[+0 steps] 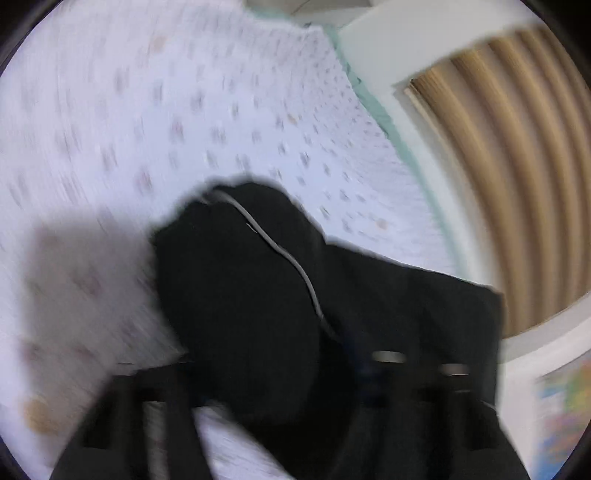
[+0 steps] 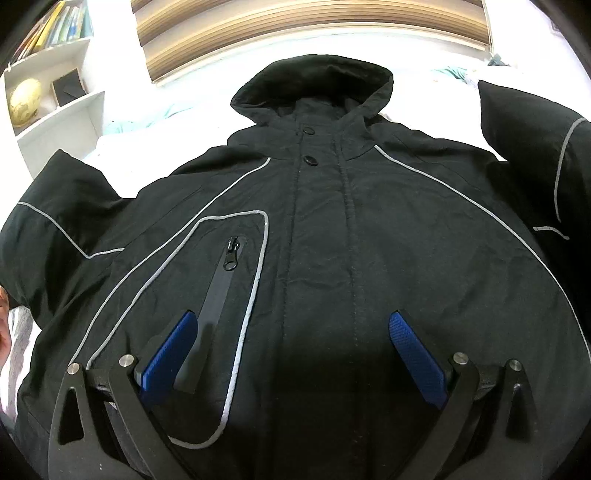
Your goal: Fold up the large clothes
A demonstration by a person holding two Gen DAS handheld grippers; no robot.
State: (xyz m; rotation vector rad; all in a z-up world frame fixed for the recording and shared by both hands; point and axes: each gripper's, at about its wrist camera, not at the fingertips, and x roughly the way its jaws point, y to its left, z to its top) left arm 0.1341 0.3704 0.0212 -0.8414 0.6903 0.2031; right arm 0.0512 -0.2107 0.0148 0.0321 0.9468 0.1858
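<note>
- On the bed (image 2: 122,136), over its white sheet, a large black jacket (image 2: 332,229) lies face up and spread flat, hood (image 2: 314,85) toward the far edge by the striped window blind (image 2: 310,26).
- Grey piping curves across the chest, and a zipped chest pocket (image 2: 229,258) sits left of the buttoned front placket in the right wrist view.
- One sleeve (image 2: 66,206) stretches toward the bed's left side by the white shelf (image 2: 51,92); the other runs off to the right.
- The right tongs (image 2: 291,336) hang over the jacket's lower front, blue pads (image 2: 173,354) set wide apart with nothing pinched between them.
- The left wrist view is badly blurred: a bunched part of the jacket (image 1: 251,280) with a grey stripe lies on the dotted sheet (image 1: 155,118), near the bed's edge beside the blind.
- The left tongs (image 1: 280,402) are drawn narrow with black cloth bunched between the fingers; whether the pads actually press on it, I cannot tell through the smear.
</note>
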